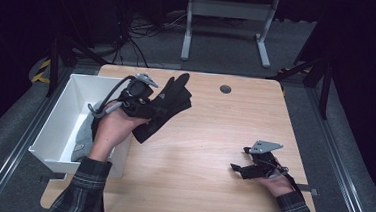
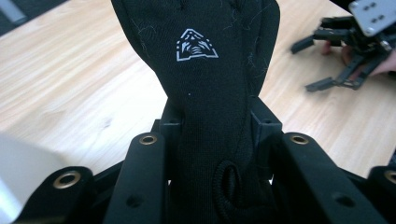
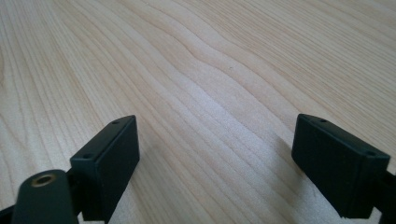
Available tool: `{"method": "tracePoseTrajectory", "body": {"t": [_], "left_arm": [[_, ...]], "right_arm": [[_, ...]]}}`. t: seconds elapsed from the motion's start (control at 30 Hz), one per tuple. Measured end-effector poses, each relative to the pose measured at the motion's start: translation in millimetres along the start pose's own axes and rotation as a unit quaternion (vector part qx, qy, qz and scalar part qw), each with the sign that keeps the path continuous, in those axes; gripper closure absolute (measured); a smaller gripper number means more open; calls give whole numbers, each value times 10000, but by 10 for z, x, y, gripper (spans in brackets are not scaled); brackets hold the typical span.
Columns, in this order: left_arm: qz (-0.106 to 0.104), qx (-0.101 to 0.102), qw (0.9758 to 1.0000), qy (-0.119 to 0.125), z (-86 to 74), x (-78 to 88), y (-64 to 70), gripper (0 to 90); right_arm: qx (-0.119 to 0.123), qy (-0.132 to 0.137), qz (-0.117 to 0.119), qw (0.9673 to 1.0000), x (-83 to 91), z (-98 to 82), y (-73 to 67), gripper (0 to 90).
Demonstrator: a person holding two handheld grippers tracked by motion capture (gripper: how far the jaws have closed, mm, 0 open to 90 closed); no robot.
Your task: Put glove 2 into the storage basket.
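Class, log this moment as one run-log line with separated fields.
left tongs: shut on black glove, raised beside white bin | right tongs: open, empty, over table

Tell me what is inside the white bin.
Inside the white bin, a grey cloth item lies at the near end. The left hand and forearm cover part of it, so what else lies there cannot be seen.

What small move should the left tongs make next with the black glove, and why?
Probably carry it left over the white bin and open. The left tongs grip the black glove above the table beside the bin, where grey cloth already lies.
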State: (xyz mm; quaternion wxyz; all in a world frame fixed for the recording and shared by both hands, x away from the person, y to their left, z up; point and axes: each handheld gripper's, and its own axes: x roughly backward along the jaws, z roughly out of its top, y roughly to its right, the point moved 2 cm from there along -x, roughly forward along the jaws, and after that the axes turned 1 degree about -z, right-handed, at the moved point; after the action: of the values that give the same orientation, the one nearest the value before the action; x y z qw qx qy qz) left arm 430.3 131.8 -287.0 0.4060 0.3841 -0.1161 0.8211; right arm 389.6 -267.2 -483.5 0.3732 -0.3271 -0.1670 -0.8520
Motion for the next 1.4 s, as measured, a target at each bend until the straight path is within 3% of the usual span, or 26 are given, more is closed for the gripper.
{"method": "tracePoseTrajectory", "body": {"t": [0.3,0.7,0.93,1.0,1.03,1.13,1.17,1.23,1.4], "left_arm": [[414,490,9979,125,-192,340,-394,665],[862,1139,9896,145,-568,559,-793,665],[1082,1424,9839,61,-771,556,-953,665],[1150,1564,9810,52,-842,538,-1005,665],[1145,1582,9807,45,-866,530,-1025,665],[1180,1769,9771,-35,-982,449,-1093,665],[1180,1769,9771,-35,-982,449,-1093,665],[1240,1902,9738,-73,-1066,400,-1151,664],[1228,2080,9703,-95,-1181,342,-1226,664]], "right_arm": [[-5,5,2,10000,0,0,1,159],[-4,4,1,10000,0,0,1,159],[-5,5,1,10000,0,0,1,159],[-7,3,1,10000,0,0,1,158],[-7,3,1,10000,0,0,1,158],[-4,4,1,10000,0,0,1,158],[-4,4,1,10000,0,0,1,158],[-3,5,0,10000,0,-1,1,158],[0,0,-4,10000,1,0,1,158]]}}
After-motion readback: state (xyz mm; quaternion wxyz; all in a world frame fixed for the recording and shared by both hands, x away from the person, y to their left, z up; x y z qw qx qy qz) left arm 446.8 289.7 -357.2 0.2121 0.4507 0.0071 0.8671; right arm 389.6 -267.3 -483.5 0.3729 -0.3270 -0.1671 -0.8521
